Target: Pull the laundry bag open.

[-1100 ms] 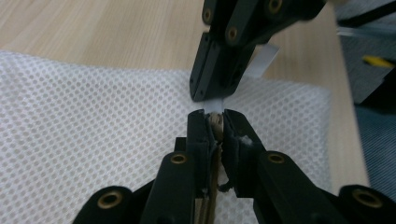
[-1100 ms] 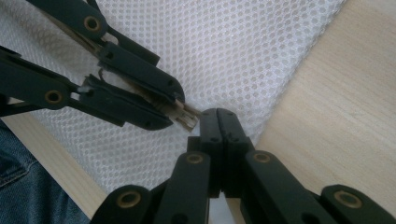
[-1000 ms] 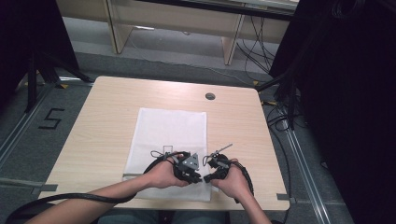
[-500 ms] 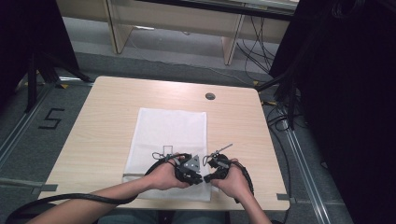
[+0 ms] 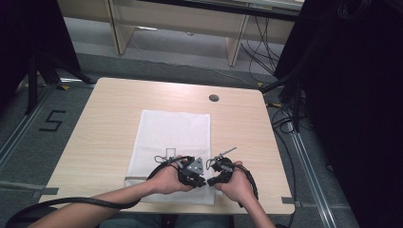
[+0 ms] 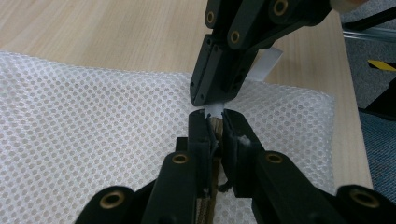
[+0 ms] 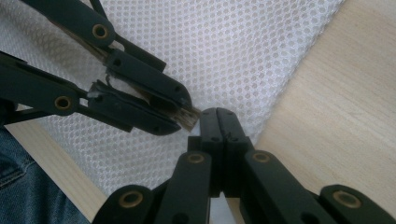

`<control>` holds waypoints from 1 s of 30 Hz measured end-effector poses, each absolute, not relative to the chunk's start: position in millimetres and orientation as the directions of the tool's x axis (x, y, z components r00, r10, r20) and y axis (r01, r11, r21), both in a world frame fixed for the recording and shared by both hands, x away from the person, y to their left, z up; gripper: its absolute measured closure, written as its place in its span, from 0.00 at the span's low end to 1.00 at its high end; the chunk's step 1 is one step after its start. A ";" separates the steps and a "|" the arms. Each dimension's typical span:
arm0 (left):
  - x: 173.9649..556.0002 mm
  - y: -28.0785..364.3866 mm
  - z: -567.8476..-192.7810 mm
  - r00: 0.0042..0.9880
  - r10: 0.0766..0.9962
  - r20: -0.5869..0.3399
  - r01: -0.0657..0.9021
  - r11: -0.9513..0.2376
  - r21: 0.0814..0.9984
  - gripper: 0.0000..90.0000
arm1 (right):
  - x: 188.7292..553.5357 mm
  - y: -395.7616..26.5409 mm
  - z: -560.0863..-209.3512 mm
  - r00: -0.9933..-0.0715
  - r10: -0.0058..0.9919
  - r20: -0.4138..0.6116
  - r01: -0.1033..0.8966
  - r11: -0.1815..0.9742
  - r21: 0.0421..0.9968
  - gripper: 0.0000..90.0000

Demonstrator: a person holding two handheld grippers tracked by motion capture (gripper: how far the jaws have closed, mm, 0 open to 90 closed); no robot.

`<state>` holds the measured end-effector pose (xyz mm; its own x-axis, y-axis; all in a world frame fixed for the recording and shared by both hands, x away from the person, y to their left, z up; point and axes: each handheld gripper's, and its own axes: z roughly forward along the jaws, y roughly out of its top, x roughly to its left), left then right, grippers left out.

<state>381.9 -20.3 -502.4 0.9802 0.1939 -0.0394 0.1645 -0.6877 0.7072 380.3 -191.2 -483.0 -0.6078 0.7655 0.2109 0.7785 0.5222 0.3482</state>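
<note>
A white mesh bag (image 5: 173, 133) lies flat on the table, its near edge under both hands. My left gripper (image 5: 203, 179) and right gripper (image 5: 212, 179) meet tip to tip at the bag's near right corner. In the left gripper view, the left gripper (image 6: 215, 122) pinches a tan strip (image 6: 215, 125) at the mesh (image 6: 93, 130) edge; its jaws have just been closing on it. The right gripper (image 6: 208, 98) is shut on a white tab (image 6: 268, 63). In the right gripper view, the right gripper (image 7: 218, 114) has its jaws pressed together beside the left gripper (image 7: 184, 116).
The light wooden table (image 5: 109, 118) has a round cable hole (image 5: 214, 98) at the back right. Its right edge lies close to the grippers. Cables and dark stands stand on the floor around it. A leg in jeans (image 7: 18, 186) is at the table's near edge.
</note>
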 end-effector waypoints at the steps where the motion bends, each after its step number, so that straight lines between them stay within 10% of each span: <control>1: 381.8 -20.3 -502.3 0.980 0.194 -0.038 0.163 -0.688 0.707 0.91 | 380.1 -191.1 -482.7 -0.615 0.761 0.205 0.773 0.531 0.347 1.00; 30: 381.7 -16.2 -502.4 0.985 0.171 -0.017 0.133 -0.695 0.706 0.90 | 380.2 -191.7 -483.4 -0.620 0.757 0.206 0.769 0.534 0.352 1.00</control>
